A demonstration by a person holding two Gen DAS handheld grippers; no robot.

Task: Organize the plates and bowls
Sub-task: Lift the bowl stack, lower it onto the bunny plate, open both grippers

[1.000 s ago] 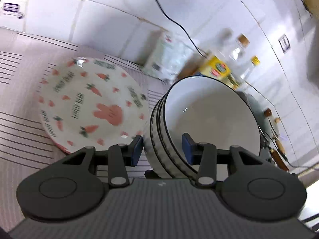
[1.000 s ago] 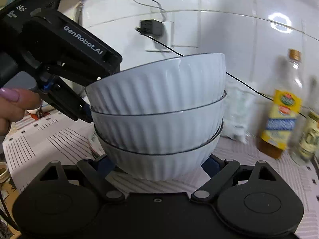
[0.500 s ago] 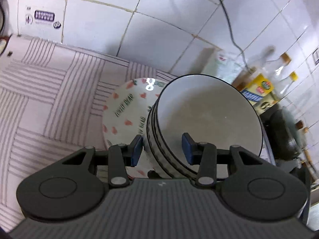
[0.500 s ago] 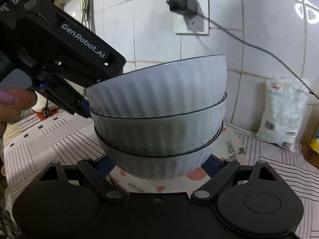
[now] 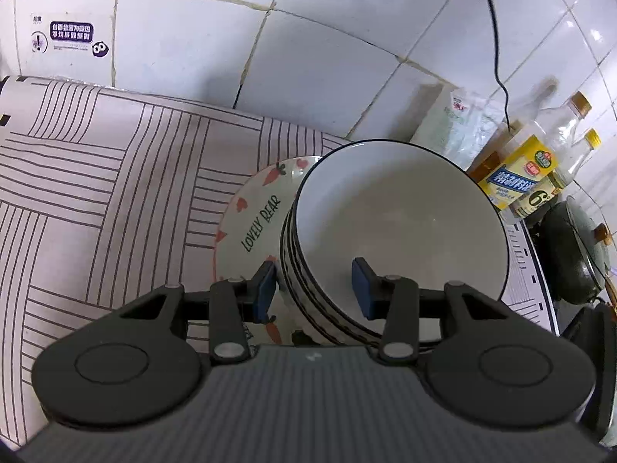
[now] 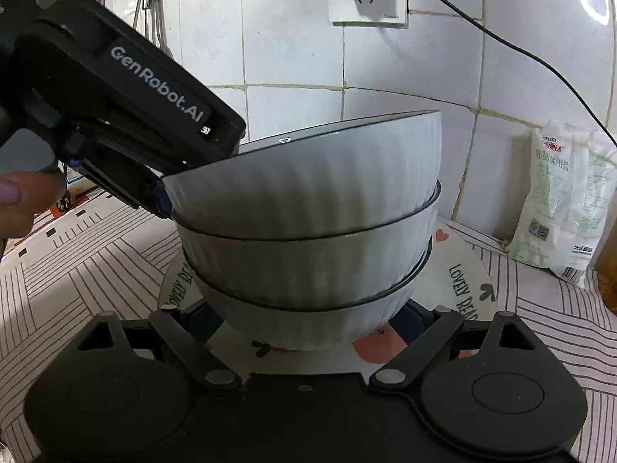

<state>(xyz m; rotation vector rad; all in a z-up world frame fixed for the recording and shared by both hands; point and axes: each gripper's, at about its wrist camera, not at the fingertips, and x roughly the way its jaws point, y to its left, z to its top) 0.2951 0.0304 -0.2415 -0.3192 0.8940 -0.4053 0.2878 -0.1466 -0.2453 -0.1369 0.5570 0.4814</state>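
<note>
Bowls (image 6: 304, 227), three in a stack, hide most of the plate (image 6: 459, 289) under them near the back edge of the counter (image 5: 115, 193). Only bits of its words and hearts show. The stack's foot looks very close to the plate, but I cannot tell if it touches. The left gripper (image 5: 314, 283) has its fingers clenched on the near rims of the stack. The right gripper (image 6: 308, 318) hugs the bottom bowl, its blue pads mostly hidden behind it. A second ago the plate lay off to the side with the bunny showing; now the bowls sit right over it and lower.
</note>
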